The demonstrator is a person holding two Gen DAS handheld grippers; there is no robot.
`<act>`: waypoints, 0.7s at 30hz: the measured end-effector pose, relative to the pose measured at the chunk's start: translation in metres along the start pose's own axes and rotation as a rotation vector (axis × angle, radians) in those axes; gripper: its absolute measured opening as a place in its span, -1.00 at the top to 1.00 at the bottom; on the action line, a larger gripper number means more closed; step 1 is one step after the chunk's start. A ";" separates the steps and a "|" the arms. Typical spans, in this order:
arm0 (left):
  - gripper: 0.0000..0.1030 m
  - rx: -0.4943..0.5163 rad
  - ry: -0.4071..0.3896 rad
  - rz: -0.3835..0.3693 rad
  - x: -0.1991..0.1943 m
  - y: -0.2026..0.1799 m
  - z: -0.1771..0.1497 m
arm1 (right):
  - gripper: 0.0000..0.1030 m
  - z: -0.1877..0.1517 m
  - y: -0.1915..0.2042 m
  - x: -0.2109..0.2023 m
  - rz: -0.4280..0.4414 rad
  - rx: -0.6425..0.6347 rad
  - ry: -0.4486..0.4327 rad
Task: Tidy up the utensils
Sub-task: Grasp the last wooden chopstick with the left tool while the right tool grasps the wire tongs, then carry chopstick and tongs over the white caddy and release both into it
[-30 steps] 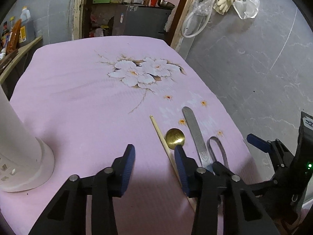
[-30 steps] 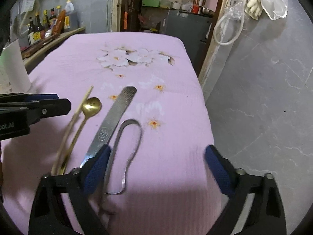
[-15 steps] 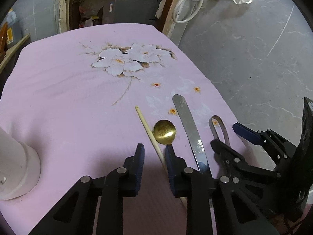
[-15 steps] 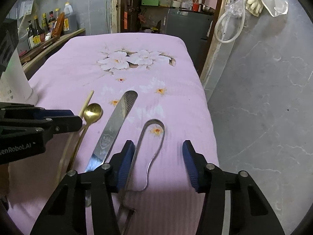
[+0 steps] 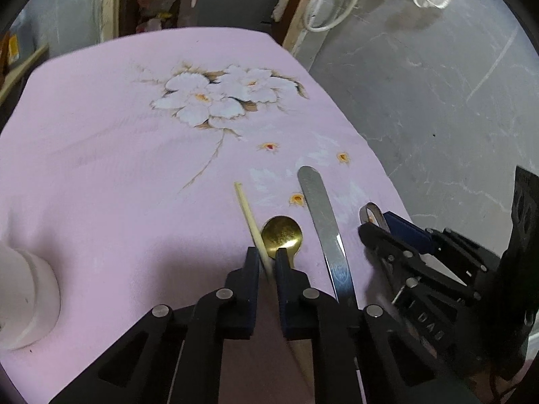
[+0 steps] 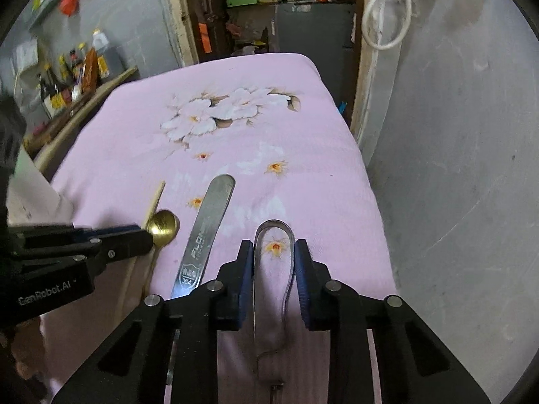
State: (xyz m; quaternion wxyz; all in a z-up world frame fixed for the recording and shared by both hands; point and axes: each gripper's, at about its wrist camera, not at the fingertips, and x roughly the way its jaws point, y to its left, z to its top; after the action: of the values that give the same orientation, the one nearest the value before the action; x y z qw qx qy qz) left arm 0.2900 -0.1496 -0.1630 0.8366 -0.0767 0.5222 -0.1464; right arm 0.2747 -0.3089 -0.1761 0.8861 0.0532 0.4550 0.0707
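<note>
Utensils lie side by side on the pink cloth at its near right corner. Left gripper has just been closing; its jaws stand narrow with the chopstick between them, pressed by the pads. Right gripper has just been closing on the steel loop, pads touching both its sides. Between them lie the gold spoon and flat steel blade. Farther left stands a white holder, well apart
</note>
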 end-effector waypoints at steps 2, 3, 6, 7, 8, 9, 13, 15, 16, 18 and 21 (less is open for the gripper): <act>0.85 -0.028 0.003 -0.005 -0.002 0.003 0.000 | 0.59 0.001 -0.004 -0.004 0.028 0.030 -0.011; 0.85 -0.041 -0.003 -0.003 -0.005 0.005 -0.001 | 0.59 0.001 -0.006 -0.006 0.041 0.042 -0.017; 0.85 -0.066 -0.041 -0.005 -0.022 0.010 -0.003 | 0.59 0.002 -0.011 -0.012 0.074 0.083 -0.030; 0.85 -0.075 -0.054 -0.011 -0.029 0.012 -0.003 | 0.59 0.001 -0.012 -0.015 0.083 0.093 -0.035; 0.85 -0.082 -0.064 -0.015 -0.035 0.014 -0.003 | 0.59 0.001 -0.014 -0.017 0.090 0.098 -0.042; 0.85 -0.089 -0.077 -0.019 -0.043 0.016 -0.004 | 0.59 0.001 -0.014 -0.022 0.100 0.103 -0.055; 0.86 -0.091 -0.127 -0.024 -0.074 0.021 -0.008 | 0.59 0.000 -0.007 -0.041 0.109 0.074 -0.095; 0.86 -0.085 -0.146 -0.023 -0.087 0.023 -0.010 | 0.59 -0.001 -0.002 -0.053 0.112 0.061 -0.115; 0.86 -0.079 -0.158 -0.023 -0.095 0.023 -0.012 | 0.59 -0.002 0.000 -0.059 0.113 0.059 -0.126; 0.87 -0.068 -0.174 -0.021 -0.106 0.024 -0.014 | 0.59 -0.003 0.004 -0.072 0.115 0.058 -0.148; 0.89 -0.055 -0.203 -0.024 -0.125 0.023 -0.017 | 0.59 -0.007 0.010 -0.090 0.117 0.055 -0.180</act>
State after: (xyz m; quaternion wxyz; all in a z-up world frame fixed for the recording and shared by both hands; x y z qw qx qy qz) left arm 0.2278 -0.0866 -0.0709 0.8810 -0.1202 0.4376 -0.1337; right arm 0.2159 -0.3146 -0.1065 0.9160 0.1103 0.3713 0.1048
